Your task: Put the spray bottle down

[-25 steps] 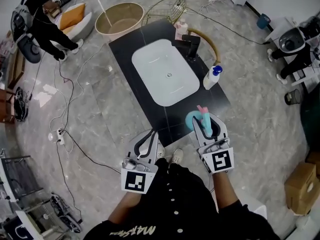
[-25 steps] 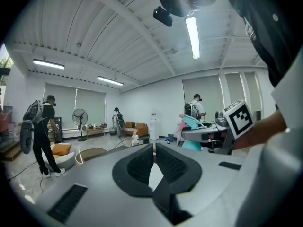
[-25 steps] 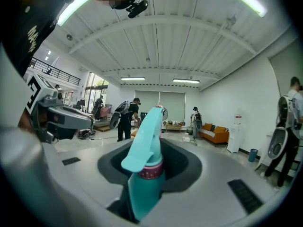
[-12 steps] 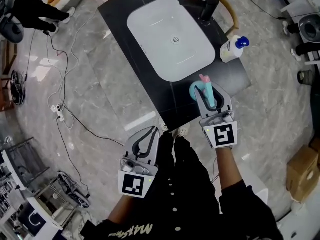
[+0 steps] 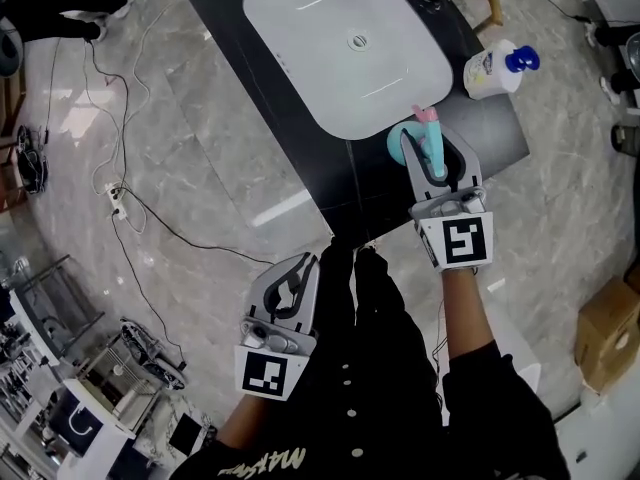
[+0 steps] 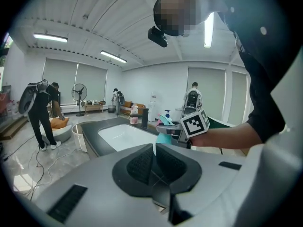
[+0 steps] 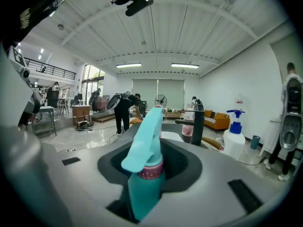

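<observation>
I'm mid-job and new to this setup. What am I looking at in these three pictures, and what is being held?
There is no robot arm here. A person holds a two-jaw gripper in each hand. The top-down picture comes from a camera on the person's head. The other two come from cameras riding on each gripper, looking along its jaws.

Below is a black counter with a white basin and a white pump bottle near its right edge.

The right gripper is shut on a teal spray bottle above the counter's near right corner. I cannot tell whether the bottle touches the counter.

The left gripper is shut and empty, off the counter beside the person's legs.
</observation>
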`<state>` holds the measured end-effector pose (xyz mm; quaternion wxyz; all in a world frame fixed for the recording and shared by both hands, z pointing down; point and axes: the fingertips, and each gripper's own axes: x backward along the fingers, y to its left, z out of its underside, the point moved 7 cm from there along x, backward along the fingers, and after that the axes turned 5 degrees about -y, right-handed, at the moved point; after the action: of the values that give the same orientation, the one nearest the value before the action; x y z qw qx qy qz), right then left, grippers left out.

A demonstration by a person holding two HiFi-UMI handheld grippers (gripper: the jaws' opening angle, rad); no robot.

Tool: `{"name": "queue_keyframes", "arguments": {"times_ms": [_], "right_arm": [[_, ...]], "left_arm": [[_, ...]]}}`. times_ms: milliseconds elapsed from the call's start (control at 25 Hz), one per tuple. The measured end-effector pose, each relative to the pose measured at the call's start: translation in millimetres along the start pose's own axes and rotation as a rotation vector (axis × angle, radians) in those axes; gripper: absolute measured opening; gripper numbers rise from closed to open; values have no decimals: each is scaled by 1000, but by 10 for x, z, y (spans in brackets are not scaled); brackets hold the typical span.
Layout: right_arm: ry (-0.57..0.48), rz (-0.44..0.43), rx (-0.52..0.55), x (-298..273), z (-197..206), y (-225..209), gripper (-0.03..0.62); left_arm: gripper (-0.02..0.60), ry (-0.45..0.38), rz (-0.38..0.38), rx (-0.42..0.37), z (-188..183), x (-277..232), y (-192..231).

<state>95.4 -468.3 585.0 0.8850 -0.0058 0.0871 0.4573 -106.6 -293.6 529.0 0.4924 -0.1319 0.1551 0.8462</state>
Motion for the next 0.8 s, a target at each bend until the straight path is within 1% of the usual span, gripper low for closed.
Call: {"name": "queue_keyframes", "arguments": {"times_ms": [160,360,480,640,720,800], "right_arm": [[-13,4,-5,-45,33,-30,123],[-16,7,-6,-53,26,-6,127],[-27,-6,10,-25,-5,5,163],[-42,-20,-7,47,-105,5,214],[-53,-22,-15,115,-205,-2,227],[-70,-25,2,213,-327,-26,235]], "left_arm": [[26,12,5,9,85,-29,-31],[26,21,-7,18,132,-22,-50],[26,13,-9,14,106,-10,-69],[26,-5,-8,-3,30,-1,-114],[26,-17,-8,-14,-33,20,-134],[26,-33,-11,-27,-115,47,-146]]}}
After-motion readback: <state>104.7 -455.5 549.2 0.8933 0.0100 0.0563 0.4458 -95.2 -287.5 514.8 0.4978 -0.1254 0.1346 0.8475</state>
